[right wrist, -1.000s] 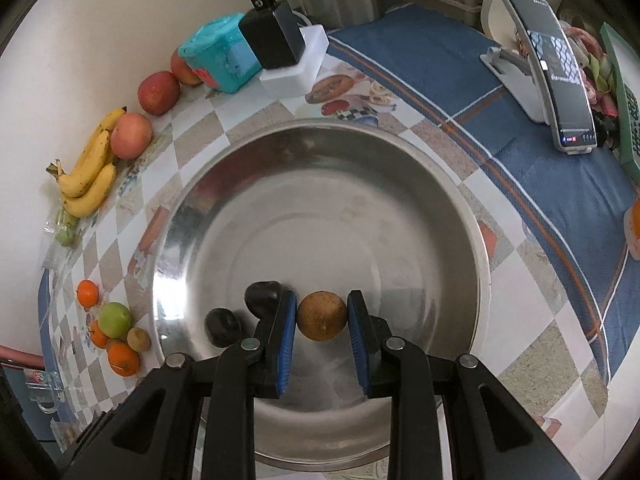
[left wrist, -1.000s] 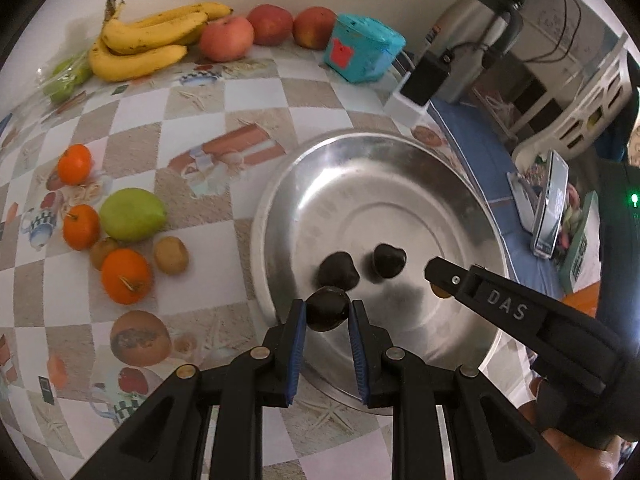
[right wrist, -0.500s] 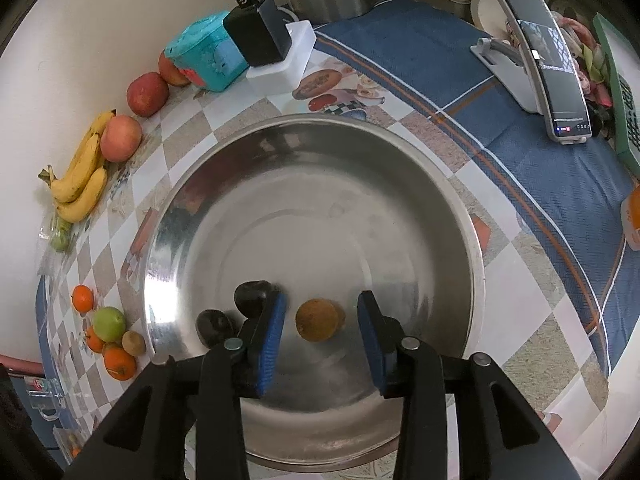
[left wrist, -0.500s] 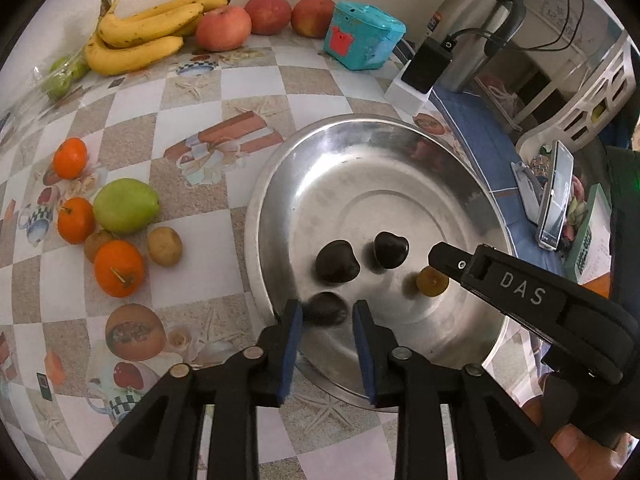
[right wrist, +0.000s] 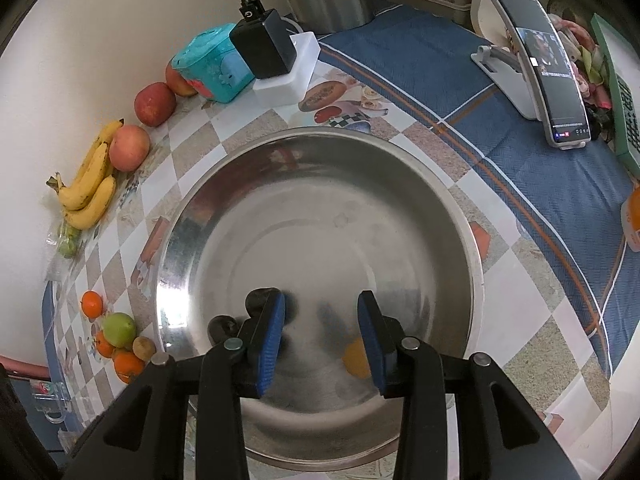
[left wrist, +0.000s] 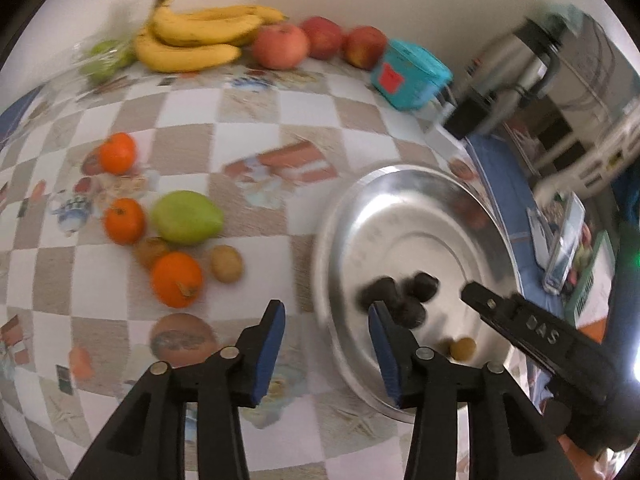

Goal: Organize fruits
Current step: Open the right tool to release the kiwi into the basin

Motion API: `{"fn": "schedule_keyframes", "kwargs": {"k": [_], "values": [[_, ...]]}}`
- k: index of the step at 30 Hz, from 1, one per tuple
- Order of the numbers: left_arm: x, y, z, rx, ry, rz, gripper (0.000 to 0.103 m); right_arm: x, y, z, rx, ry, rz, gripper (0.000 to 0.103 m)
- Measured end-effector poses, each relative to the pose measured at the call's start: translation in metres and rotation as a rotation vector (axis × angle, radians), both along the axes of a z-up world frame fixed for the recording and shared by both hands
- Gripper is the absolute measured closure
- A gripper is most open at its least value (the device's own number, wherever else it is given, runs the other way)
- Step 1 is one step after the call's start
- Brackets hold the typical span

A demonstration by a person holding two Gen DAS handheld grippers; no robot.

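The left gripper (left wrist: 326, 332) is spread wide and holds nothing, hovering over the checkered tablecloth (left wrist: 248, 128) at the left rim of the steel basin (left wrist: 420, 216). The right gripper (right wrist: 320, 330) is also wide open and empty, above the basin's floor. In the basin lie 3 dark fruits (left wrist: 396, 296) clustered together and 1 small brown fruit (left wrist: 463, 348), apart from them. Left of the basin sit 3 oranges (left wrist: 176, 278), a green mango (left wrist: 186, 218) and 2 kiwis (left wrist: 227, 264); bananas (left wrist: 196, 36) and apples (left wrist: 280, 46) line the wall.
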State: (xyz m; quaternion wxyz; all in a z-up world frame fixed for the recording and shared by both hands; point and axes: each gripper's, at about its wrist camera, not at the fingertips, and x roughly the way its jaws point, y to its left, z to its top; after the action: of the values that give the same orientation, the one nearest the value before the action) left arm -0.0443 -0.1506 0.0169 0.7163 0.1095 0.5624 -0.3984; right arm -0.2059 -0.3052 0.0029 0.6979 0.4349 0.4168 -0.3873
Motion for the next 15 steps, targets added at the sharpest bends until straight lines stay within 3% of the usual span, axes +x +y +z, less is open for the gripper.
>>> {"fn": "schedule_keyframes", "kwargs": {"k": [6,15], "values": [[0.024,0.021,0.005,0.009,-0.029,0.09,0.051,0.006,0.004,0.004,-0.009,-0.011,0.029,0.064],[0.05,0.048,0.007,0.04,-0.056,0.221,0.051,0.032,0.026,0.011,-0.028,-0.034,0.164,0.064]]}}
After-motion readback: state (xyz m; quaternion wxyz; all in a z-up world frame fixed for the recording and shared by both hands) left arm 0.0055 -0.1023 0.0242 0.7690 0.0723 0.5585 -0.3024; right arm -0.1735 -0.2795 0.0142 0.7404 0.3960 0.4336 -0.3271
